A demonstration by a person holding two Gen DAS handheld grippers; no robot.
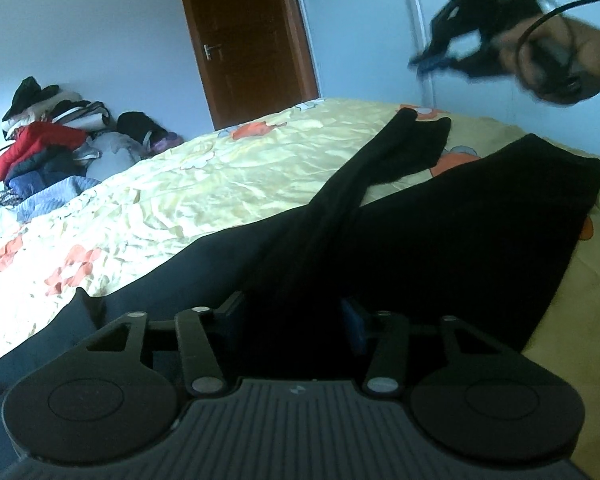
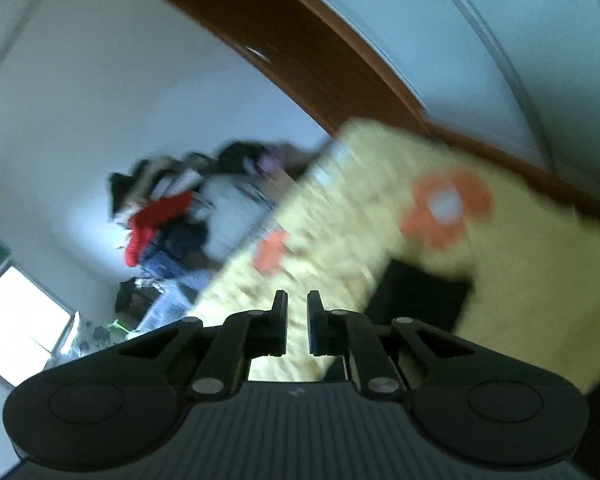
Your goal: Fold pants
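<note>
1. Black pants lie spread across a bed covered in a pale yellow quilt with orange flowers; one leg runs away toward the far edge, and a broader dark part lies to the right of it.
2. The left gripper sits low over the near end of the pants, its jaws set moderately wide with dark cloth bunched between them; whether the pads press on the cloth cannot be told.
3. The right gripper, held by a hand above the bed's far right side, appears blurred; its jaws are nearly together with nothing between them.
4. Beyond the bed, a pile of clothes rests against the pale wall beside a brown door.
</note>
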